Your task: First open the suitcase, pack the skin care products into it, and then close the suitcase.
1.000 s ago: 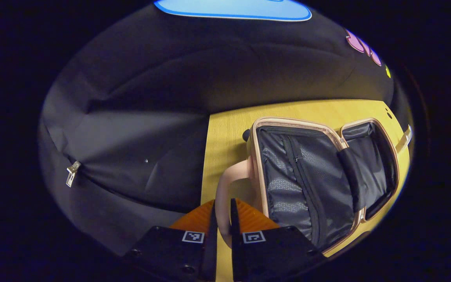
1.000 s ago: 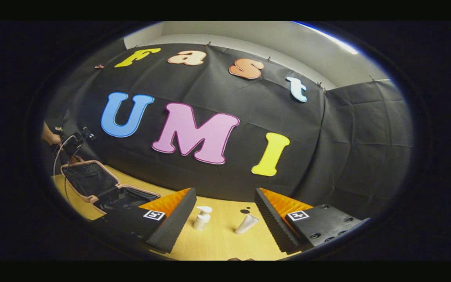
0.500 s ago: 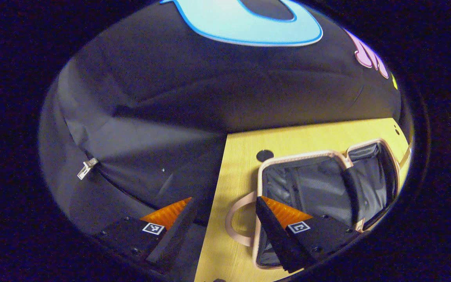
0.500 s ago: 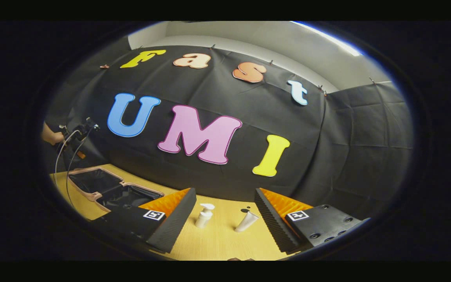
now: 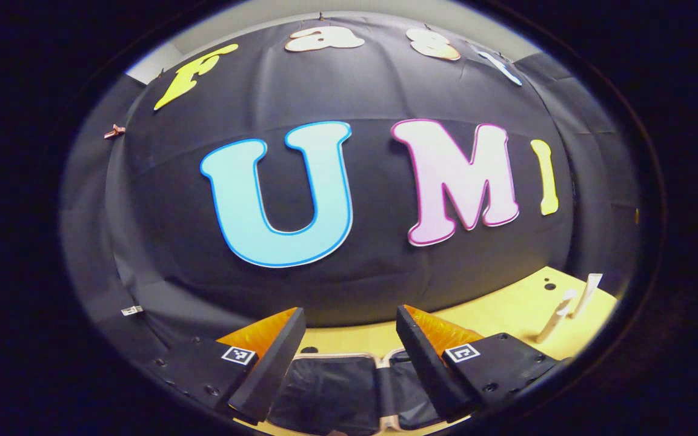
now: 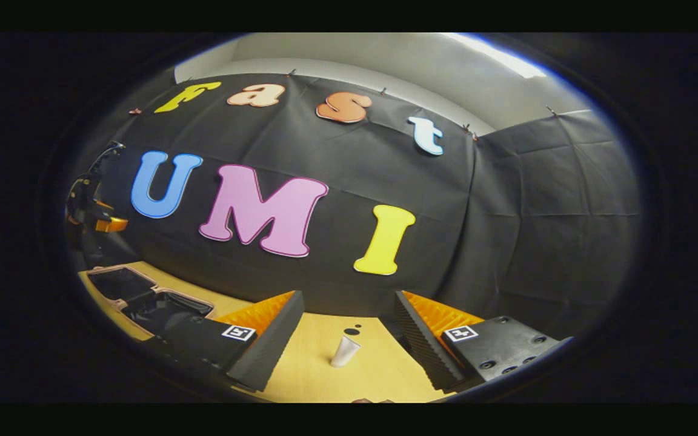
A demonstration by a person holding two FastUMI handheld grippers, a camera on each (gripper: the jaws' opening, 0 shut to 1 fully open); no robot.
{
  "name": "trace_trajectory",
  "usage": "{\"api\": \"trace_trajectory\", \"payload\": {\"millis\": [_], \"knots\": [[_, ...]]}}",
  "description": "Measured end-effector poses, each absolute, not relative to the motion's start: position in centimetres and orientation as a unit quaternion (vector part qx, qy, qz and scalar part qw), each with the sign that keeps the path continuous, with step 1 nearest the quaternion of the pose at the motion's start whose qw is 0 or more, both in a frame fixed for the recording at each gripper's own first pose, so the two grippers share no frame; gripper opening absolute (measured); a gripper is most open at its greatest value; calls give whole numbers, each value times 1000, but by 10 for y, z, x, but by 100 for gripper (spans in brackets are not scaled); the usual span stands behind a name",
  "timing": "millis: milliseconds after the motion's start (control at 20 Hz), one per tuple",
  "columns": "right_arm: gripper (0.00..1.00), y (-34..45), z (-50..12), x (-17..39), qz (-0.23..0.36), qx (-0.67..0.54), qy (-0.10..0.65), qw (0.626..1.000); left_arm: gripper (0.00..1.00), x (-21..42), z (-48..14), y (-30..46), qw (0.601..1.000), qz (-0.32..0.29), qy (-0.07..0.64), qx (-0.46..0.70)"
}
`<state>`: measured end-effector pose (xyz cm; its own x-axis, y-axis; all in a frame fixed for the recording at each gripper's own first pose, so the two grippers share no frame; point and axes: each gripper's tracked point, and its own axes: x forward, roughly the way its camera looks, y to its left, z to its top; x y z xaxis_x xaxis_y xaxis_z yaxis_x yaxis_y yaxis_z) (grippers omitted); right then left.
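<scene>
The left tool [image 5: 346, 351] is spread wide and holds nothing; a second ago it was pinched on the suitcase handle, and it has since let go and lifted to face the booth wall. Just below and between its fingers lies the open suitcase [image 5: 331, 387], its dark lining up and both halves now flat on the worktop [image 5: 506, 306]. Off to its right stand a pump bottle [image 5: 556, 315] and a tube [image 5: 586, 294], close together.

The right tool [image 6: 344, 339] is also spread wide and empty. The tube [image 6: 345, 351] stands on the worktop [image 6: 306, 369] ahead between its fingers; the pump bottle seen beside it earlier has left this view as the tool turned. Far to its left lies the suitcase [image 6: 143, 297], with the left tool [image 6: 91, 209] above it.
</scene>
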<state>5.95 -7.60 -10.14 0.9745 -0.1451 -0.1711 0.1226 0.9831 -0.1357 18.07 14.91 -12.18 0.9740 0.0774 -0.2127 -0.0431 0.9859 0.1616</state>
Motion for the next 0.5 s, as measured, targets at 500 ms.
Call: {"api": "trace_trajectory", "payload": {"millis": [500], "knots": [[97,-153,-199,99,-61,-49,103,992,98,155,-336,-159,973,-101,204,23]]}}
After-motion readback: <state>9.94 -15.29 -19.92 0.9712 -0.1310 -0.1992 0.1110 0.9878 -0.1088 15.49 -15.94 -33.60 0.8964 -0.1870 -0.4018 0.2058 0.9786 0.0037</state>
